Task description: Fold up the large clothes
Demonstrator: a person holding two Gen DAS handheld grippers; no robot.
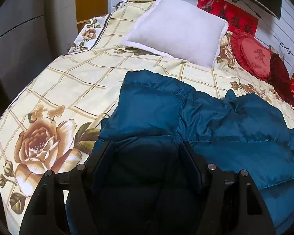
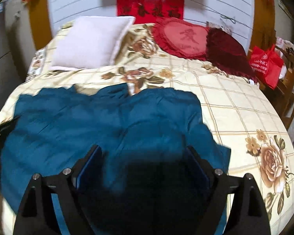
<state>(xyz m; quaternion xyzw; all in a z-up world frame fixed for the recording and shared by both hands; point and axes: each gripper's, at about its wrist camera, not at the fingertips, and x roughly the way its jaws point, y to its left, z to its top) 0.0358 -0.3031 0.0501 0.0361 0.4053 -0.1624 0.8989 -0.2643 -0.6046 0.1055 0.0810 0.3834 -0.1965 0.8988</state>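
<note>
My left gripper (image 1: pixel 147 146) hangs low over the near-left part of the blue puffer jacket (image 1: pixel 215 121). Jaws wide, nothing between them but fabric below; can't tell if the tips touch it. The jacket lies on the bed (image 1: pixel 68 82), spread crosswise, long axis running left-right w/ the near edge toward me. A padded flap is folded in on the left side, just ahead of my left jaws. Rest of the garment runs off to the right, rumpled.

My right gripper (image 2: pixel 145 150) sits over the near-right part of the same jacket (image 2: pixel 78 117), jaws also wide, gripping nothing. That view is a bit blurred, so fabric edges are soft. The right hem corner lies just right of those jaws.

Both are about equally near the near edge, one per side. I'd guess next is pinching that edge w/ both and carrying it away toward the white pillow (image 1: pixel 176 31).
</note>
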